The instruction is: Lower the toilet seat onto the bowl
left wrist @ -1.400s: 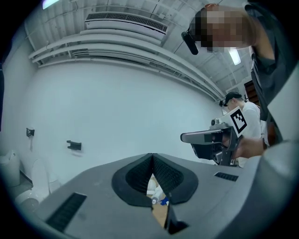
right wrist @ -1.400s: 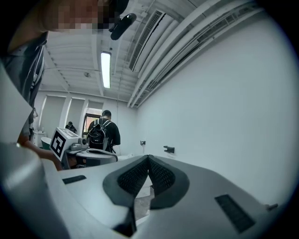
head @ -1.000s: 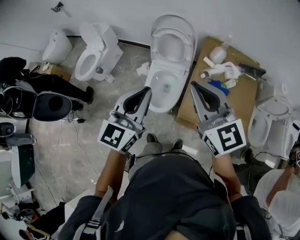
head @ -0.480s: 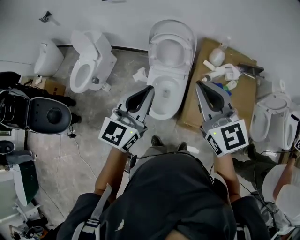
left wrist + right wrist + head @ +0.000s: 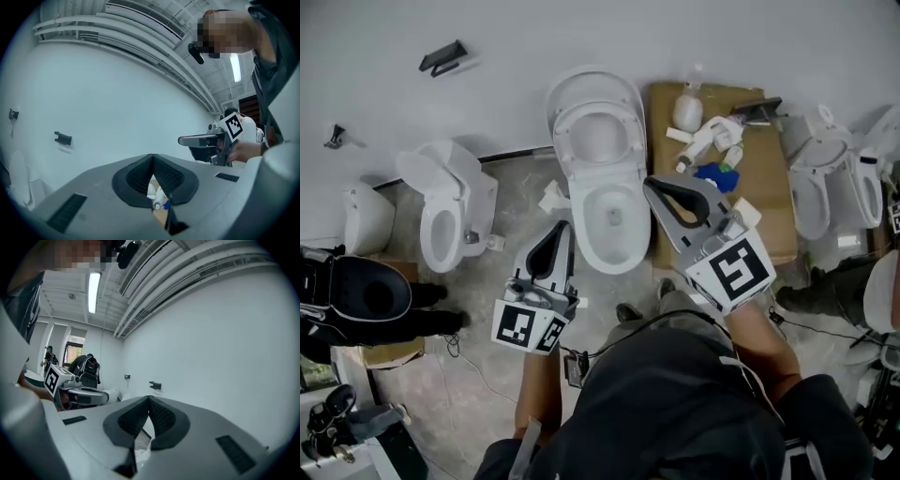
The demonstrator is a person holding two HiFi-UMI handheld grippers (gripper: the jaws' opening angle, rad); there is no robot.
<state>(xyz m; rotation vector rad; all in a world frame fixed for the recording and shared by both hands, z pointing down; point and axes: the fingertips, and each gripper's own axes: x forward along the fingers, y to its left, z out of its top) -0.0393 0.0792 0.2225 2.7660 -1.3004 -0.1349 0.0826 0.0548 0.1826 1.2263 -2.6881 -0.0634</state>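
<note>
My left gripper [image 5: 563, 229] and right gripper [image 5: 651, 185] were pressed shut, empty. I figured: hook the upright white oval toilet seat [image 5: 596, 106], lower slowly.

We hold both grippers out ahead of our torso; our left gripper [image 5: 563, 228] sits at about 8 o'clock from the right one and aims toward 12 o'clock, jaws pressed together with nothing between them; our right gripper [image 5: 652, 185] aims toward 10 o'clock, jaws likewise closed and empty; our bare left forearm [image 5: 539, 375] and right forearm [image 5: 761, 333] reach forward; both marker cubes face upward.
</note>
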